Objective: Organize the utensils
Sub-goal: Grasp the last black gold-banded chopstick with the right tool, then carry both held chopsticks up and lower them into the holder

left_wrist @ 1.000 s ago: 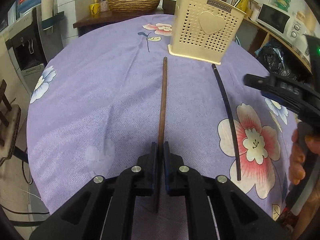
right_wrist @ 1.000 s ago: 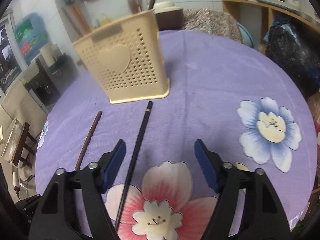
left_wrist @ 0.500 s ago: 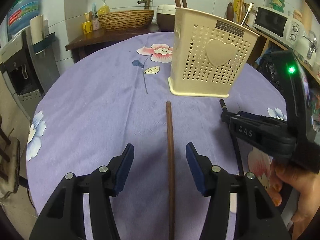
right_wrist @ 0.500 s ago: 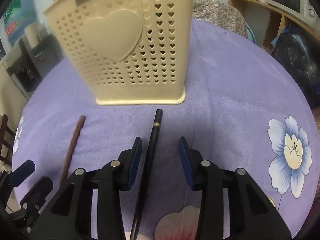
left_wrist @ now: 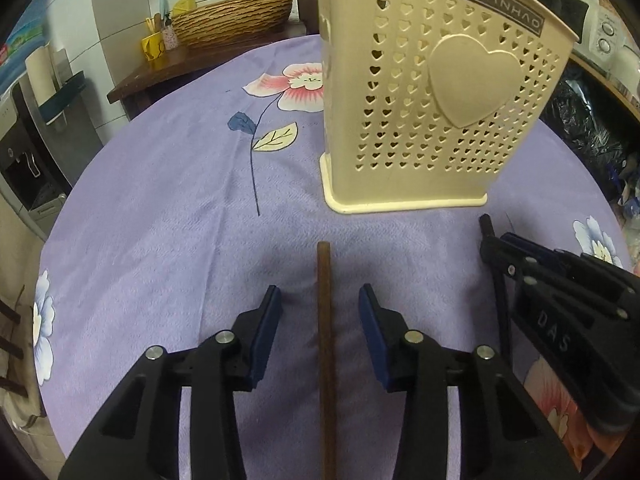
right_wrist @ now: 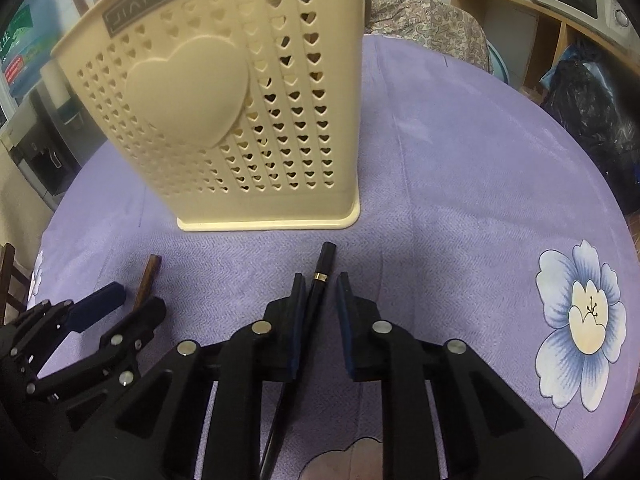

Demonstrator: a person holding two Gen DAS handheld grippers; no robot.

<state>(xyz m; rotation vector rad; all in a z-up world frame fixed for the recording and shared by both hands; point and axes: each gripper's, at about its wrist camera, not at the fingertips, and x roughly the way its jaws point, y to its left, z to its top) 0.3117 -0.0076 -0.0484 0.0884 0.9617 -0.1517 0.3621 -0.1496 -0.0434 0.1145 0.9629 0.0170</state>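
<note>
On a round surface draped in a purple flower-printed cloth, two black hand-held grippers with blue pads are straddling a pair of chopsticks that are lying flat, side by side and well apart, in front of a cream plastic utensil holder pierced with heart-shaped holes and bearing a raised heart on its face. The left hand-held gripper is standing released around a long brown wooden chopstick; its jaws have just been closing, yet a clear gap is showing on either side of the stick, and neither pad is touching it. The right hand-held gripper is narrowing around a slim black chopstick with a gold band; its jaws have just been closing too, with the stick lying close along the left pad and a sliver of cloth showing before the right one, so it is not yet clenched. Both chopstick tips are pointing toward the holder's base, stopping just short of it. The holder is standing upright on the cloth, further utensil handles rising from its top.
</note>
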